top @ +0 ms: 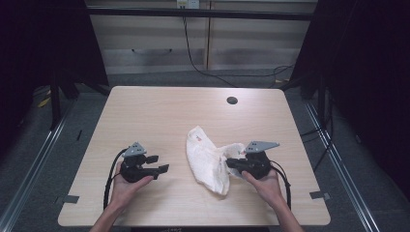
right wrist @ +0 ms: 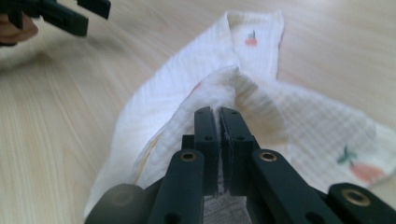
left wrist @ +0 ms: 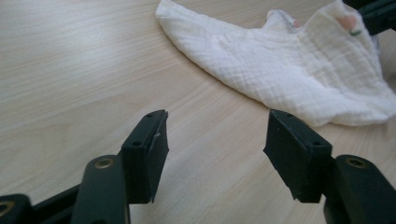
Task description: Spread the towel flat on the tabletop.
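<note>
A white crinkled cloth (top: 205,162) with small fruit prints lies rumpled on the wooden table (top: 159,111), right of centre. My right gripper (top: 233,163) is shut on the cloth's right edge; in the right gripper view its jaws (right wrist: 218,122) pinch a raised fold of the cloth (right wrist: 196,102). My left gripper (top: 158,163) hovers open to the left of the cloth, apart from it. In the left gripper view its two black pads (left wrist: 149,149) stand wide apart over bare wood, and the cloth (left wrist: 289,65) lies ahead of them.
A round cable hole (top: 232,100) sits near the table's far edge. Metal rails (top: 43,145) run along the floor on both sides. A cabinet (top: 203,34) and dangling cables stand behind the table.
</note>
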`<state>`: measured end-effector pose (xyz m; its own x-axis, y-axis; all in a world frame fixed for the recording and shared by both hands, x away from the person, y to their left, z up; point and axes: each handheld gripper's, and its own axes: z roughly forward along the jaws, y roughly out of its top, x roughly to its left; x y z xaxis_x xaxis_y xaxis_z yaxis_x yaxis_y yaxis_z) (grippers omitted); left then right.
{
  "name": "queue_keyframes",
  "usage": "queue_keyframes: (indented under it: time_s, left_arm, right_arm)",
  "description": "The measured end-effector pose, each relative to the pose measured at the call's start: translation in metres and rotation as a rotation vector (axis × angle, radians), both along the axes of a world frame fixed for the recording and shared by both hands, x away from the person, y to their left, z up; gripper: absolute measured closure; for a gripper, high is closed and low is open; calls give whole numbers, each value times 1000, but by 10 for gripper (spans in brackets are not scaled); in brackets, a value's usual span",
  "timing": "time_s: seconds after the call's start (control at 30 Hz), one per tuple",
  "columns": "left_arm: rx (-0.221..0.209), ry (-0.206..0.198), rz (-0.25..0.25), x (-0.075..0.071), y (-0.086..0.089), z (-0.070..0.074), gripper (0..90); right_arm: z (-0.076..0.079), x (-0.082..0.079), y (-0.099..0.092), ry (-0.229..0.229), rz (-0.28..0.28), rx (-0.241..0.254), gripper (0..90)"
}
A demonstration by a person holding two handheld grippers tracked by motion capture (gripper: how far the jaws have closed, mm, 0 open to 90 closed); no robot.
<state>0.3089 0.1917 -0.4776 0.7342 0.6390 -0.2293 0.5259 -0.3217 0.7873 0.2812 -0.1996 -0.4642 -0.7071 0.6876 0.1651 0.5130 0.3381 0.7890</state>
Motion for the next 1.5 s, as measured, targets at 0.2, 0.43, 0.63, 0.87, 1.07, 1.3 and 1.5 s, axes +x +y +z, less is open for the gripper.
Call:
queue_keyframes:
  time_s: [0.2,0.43,0.63,0.87,1.07,1.3,1.5]
  left_arm:
    - [-8,-5,-34,-1,-8,2,472]
    - [-12,-12,-82,-6,-25,3,573]
    - [-20,4,-113,-6,-43,1,524]
    - [80,-2,-187,-10,-76,-10,520]
    - [204,-53,-189,-15,-83,-16,900]
    - [163,-31,-117,-6,-64,-14,900]
    - [180,-24,-140,-7,-68,-17,900]
  right_arm:
    - [-18,-4,-4,42,-13,5,864]
    - [-30,6,20,73,32,-33,864]
    - [-39,2,38,84,89,-31,865]
    - [-39,-2,46,79,117,-32,865]
    - [-35,-4,44,64,108,-23,864]
    - [-23,-9,29,35,70,-17,864]
    - [-17,-17,9,31,27,-29,865]
